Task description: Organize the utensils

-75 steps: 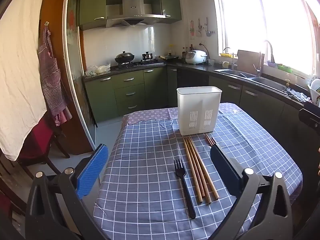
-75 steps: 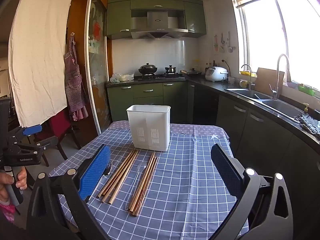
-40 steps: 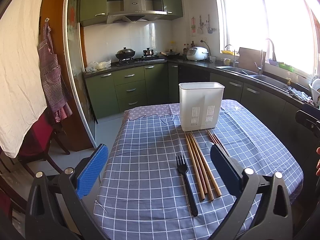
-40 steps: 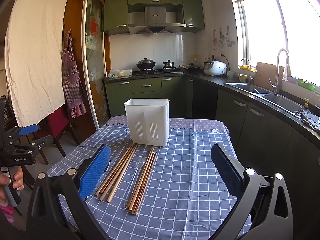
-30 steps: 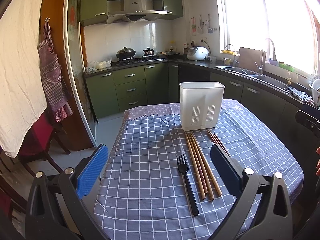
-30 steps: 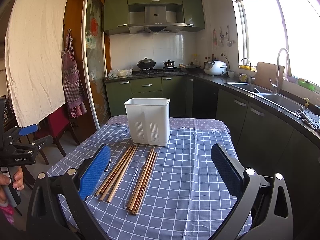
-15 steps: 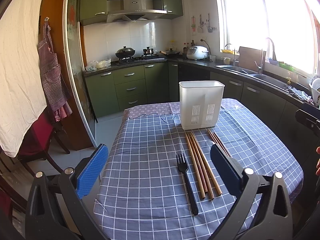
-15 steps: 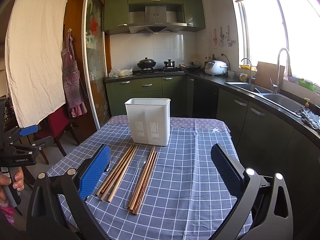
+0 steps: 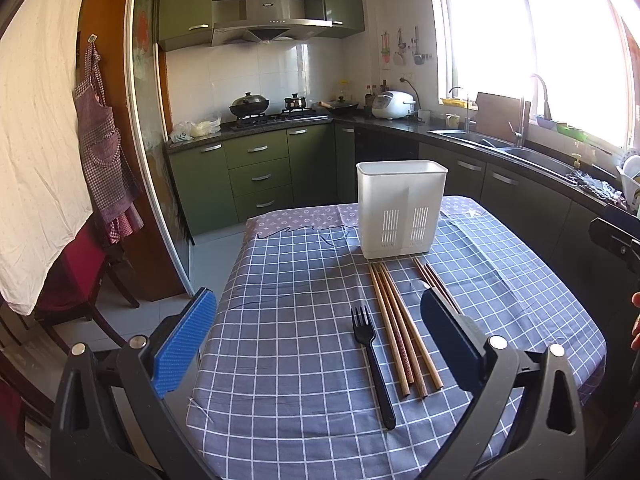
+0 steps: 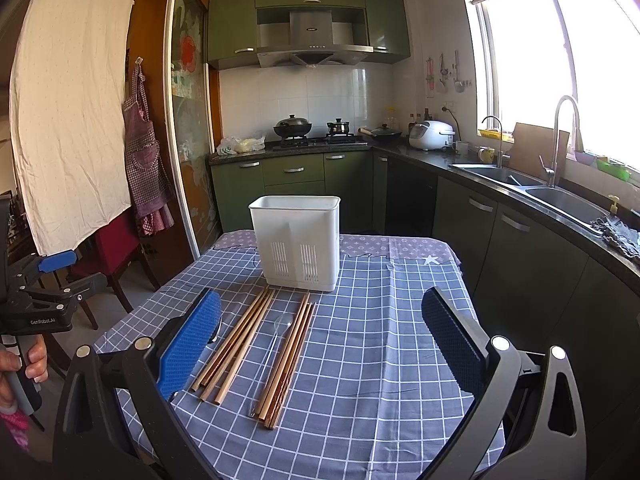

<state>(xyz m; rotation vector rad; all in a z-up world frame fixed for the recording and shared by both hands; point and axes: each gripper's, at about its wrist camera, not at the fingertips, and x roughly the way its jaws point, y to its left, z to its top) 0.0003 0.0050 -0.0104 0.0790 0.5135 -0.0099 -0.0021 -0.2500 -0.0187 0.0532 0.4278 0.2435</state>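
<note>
A white slotted utensil holder (image 9: 401,209) (image 10: 298,240) stands upright at the far end of the checked tablecloth (image 9: 296,320). In front of it lie a black fork (image 9: 372,364), a bundle of light wooden chopsticks (image 9: 402,328) (image 10: 236,342), a clear plastic spoon (image 10: 276,344) and a darker chopstick bundle (image 10: 290,356) (image 9: 434,284). My left gripper (image 9: 318,340) is open and empty, held above the table's near edge. My right gripper (image 10: 320,340) is open and empty above the table's near edge; its left pad hides most of the fork.
Green kitchen cabinets (image 9: 260,172) and a stove stand beyond the table. A counter with a sink (image 10: 560,200) runs along the right. A red chair (image 9: 76,280) stands left of the table. The left gripper also shows at the left edge of the right wrist view (image 10: 36,296).
Both grippers have drifted very slightly; the utensils and holder have not moved. Both stay open and empty.
</note>
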